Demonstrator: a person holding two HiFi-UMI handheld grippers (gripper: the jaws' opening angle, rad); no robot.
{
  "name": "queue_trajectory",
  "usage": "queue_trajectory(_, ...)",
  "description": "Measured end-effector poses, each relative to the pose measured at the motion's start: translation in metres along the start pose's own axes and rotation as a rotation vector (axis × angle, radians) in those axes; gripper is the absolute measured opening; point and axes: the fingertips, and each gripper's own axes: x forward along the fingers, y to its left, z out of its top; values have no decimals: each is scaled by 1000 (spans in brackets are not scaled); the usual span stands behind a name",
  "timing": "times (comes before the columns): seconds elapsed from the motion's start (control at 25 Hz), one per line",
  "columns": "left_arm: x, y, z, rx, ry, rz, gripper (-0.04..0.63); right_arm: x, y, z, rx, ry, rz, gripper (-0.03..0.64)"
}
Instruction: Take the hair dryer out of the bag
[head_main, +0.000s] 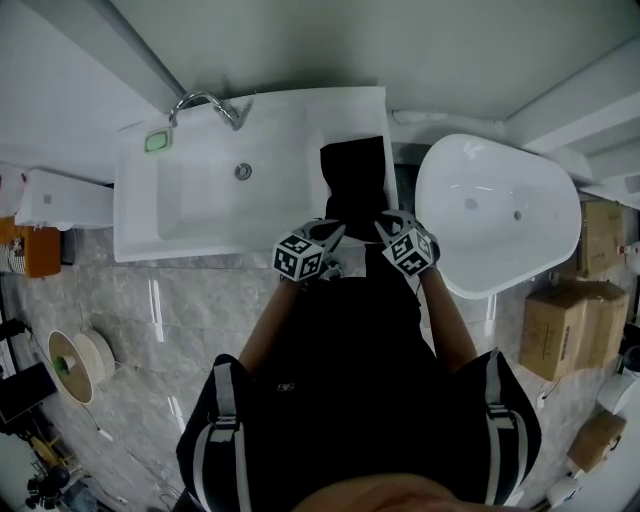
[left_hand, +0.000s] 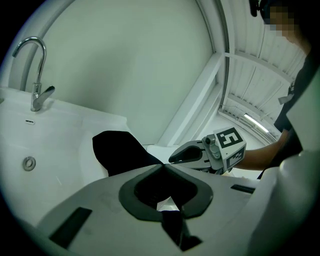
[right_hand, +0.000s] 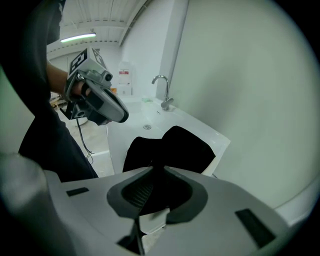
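Only head view shows boxes; bag on sink

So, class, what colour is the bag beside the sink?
The bag is black, clearest in the head view.

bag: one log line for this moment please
bag on counter beside sink | left gripper shut on bag edge | right gripper shut on bag edge | hair dryer not in sight

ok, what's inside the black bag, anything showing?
Nothing showing. The black bag is opaque fabric lying on the sink counter; its contents are covered, no hair dryer visible. The left gripper and right gripper are shut on its near edge.
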Motion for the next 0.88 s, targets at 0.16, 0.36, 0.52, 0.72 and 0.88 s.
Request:
queue_trajectory(0.16,3,7,6,-12,-10,17,20,18,-3,-3,-97,43,16,141)
queue_trajectory(0.36,5,6,2,-1,27,22,20,43,0,-12,-365,136,10,143)
queue_trajectory(0.52,14,11,0,-22,43,35,20,46,-11,-5,-239,96,62,71)
queue_trajectory(0.72,34,11,3,-12,74,31,20,31,-45,30,166,-68,161,69)
queue_trajectory(0.88,58,8,4,4,109,23,20,25,-55,35,202,-91,243,69)
